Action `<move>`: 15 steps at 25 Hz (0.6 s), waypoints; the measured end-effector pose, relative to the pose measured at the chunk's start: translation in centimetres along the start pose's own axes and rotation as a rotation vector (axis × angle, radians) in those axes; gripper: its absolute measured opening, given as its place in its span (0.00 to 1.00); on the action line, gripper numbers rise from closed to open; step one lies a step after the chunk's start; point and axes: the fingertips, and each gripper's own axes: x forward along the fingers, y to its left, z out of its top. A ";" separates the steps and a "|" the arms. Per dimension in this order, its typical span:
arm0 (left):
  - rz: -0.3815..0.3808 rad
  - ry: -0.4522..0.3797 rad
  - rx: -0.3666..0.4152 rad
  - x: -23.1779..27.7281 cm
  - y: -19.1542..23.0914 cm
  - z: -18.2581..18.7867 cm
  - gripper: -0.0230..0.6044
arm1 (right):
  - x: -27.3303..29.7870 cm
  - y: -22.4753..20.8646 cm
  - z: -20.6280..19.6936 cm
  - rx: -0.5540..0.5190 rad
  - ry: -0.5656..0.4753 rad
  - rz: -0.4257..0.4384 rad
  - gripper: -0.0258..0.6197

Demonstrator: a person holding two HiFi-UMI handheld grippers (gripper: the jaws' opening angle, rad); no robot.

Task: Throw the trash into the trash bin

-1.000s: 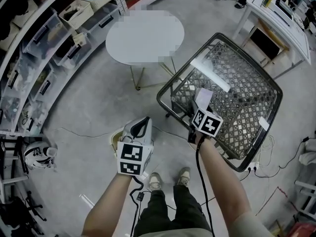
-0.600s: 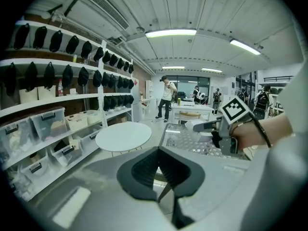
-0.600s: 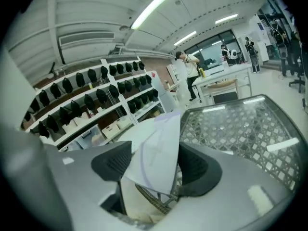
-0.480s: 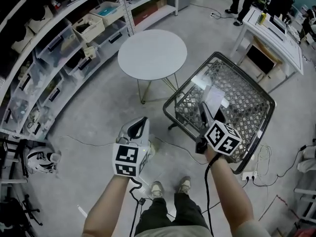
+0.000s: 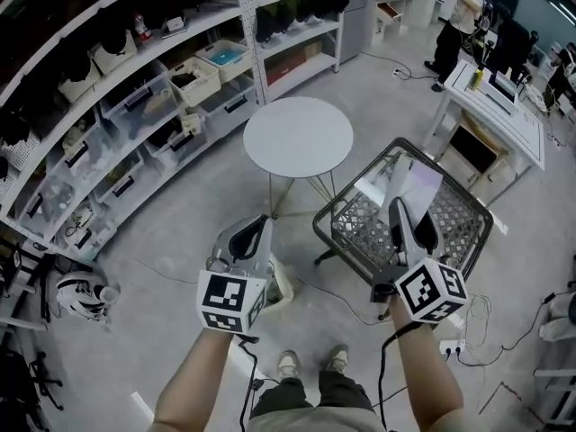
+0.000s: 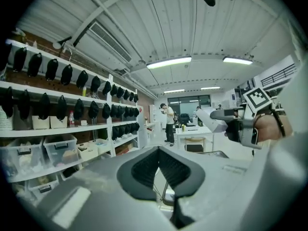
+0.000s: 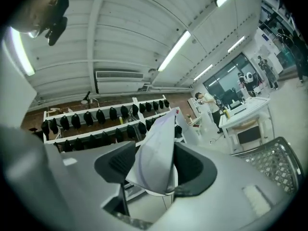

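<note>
The crumpled white paper (image 7: 155, 150) stands upright between my right fingers (image 7: 114, 166), which reach about halfway up it while its upper part rises past their tips. My right gripper (image 5: 409, 216) has just been closing, and the pads now press the sheet from both sides, well short of meeting each other. In the head view the paper shows against the near left part of the wire mesh bin (image 5: 463, 219), a dark-rimmed basket that stands on the grey floor (image 5: 171, 232); how high above it I hold the sheet I cannot tell. My left gripper (image 5: 249, 234) is held beside the right one, left of the bin, with its fingers brought together at the tips and nothing between them. Just beyond the bin's far left corner stands a round white table (image 5: 298, 136) on thin legs, its top bare. Long shelves (image 5: 135, 106) with plastic crates run along the left side of the room, and a white desk (image 5: 499, 106) stands at the upper right with a person (image 5: 463, 3) behind it.
</note>
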 end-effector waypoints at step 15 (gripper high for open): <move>0.135 -0.186 0.155 -15.5 0.4 9.5 0.04 | -10.5 13.3 10.9 -0.180 -0.245 0.216 0.44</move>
